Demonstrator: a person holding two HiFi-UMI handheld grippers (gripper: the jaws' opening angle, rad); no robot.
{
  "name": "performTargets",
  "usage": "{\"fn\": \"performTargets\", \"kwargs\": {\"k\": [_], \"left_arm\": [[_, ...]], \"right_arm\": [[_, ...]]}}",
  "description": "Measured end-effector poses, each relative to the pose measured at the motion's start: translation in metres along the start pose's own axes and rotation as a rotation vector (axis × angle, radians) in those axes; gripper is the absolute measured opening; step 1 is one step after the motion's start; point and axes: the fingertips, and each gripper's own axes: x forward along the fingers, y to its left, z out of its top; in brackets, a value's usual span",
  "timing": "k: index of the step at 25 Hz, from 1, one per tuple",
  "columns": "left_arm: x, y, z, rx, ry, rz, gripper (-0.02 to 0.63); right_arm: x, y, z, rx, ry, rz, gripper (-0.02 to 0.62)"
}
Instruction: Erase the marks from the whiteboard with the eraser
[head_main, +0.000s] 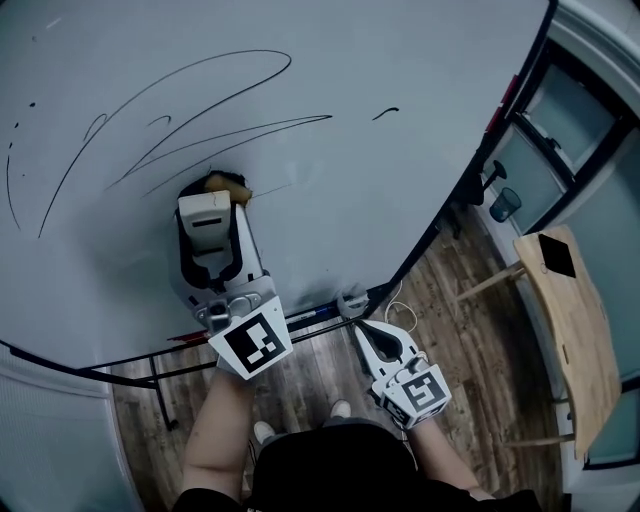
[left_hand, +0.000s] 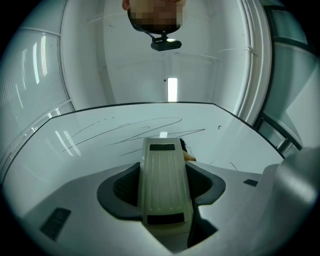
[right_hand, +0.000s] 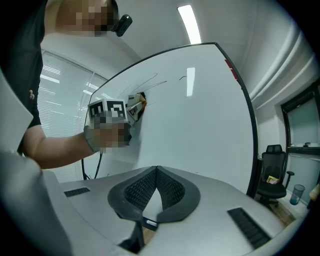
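Observation:
The whiteboard (head_main: 380, 190) carries long thin black pen marks (head_main: 200, 110) across its upper left and one short stroke (head_main: 385, 113) further right. My left gripper (head_main: 212, 205) is shut on a cream eraser (head_main: 207, 224), whose tan pad end (head_main: 228, 185) is against the board just below the marks. In the left gripper view the eraser (left_hand: 162, 165) lies between the dark pads of that gripper (left_hand: 164, 186), with the marks (left_hand: 135, 131) beyond. My right gripper (head_main: 366, 335) hangs lower, near the board's bottom edge; its pads (right_hand: 172, 192) meet on nothing.
Markers (head_main: 310, 318) lie on the ledge under the board. A wooden table (head_main: 570, 330) stands at the right over wood flooring. An office chair (right_hand: 272, 180) and a cup (head_main: 506, 204) are past the board's right edge.

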Motion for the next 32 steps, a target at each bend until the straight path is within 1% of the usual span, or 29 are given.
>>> {"fn": "performTargets", "kwargs": {"k": [2, 4, 6, 9, 11, 15, 19, 24, 27, 29, 32], "left_arm": [[0.002, -0.023, 0.000, 0.026, 0.007, -0.021, 0.255], [0.007, -0.051, 0.003, 0.070, 0.007, -0.060, 0.255], [0.012, -0.078, 0.011, 0.109, -0.014, -0.091, 0.255], [0.022, -0.105, 0.027, 0.116, -0.041, -0.098, 0.255], [0.031, -0.125, 0.034, 0.129, -0.049, -0.121, 0.255], [0.050, -0.165, 0.053, 0.148, -0.098, -0.168, 0.255], [0.069, -0.187, 0.080, 0.167, -0.096, -0.182, 0.255], [0.087, -0.203, 0.100, 0.174, -0.094, -0.198, 0.256], [0.092, -0.210, 0.112, 0.194, -0.090, -0.232, 0.256], [0.091, -0.212, 0.113, 0.209, -0.089, -0.262, 0.255], [0.086, -0.218, 0.108, 0.268, -0.081, -0.331, 0.256]], "right_arm": [[-0.008, -0.015, -0.002, -0.003, -0.002, -0.015, 0.028], [-0.015, -0.027, -0.003, -0.018, -0.026, -0.005, 0.028], [-0.024, -0.040, -0.006, -0.012, -0.026, -0.021, 0.028], [-0.037, -0.056, -0.004, -0.006, -0.034, -0.043, 0.028], [-0.042, -0.064, 0.002, -0.011, -0.044, -0.056, 0.028], [-0.054, -0.080, 0.004, -0.003, -0.024, -0.118, 0.028], [-0.069, -0.084, 0.009, -0.035, -0.075, -0.092, 0.028], [-0.079, -0.092, 0.014, -0.030, -0.098, -0.112, 0.028], [-0.081, -0.092, 0.013, -0.020, -0.104, -0.120, 0.028], [-0.080, -0.088, 0.012, -0.010, -0.105, -0.122, 0.028], [-0.073, -0.082, 0.014, 0.014, -0.090, -0.134, 0.028]]}}
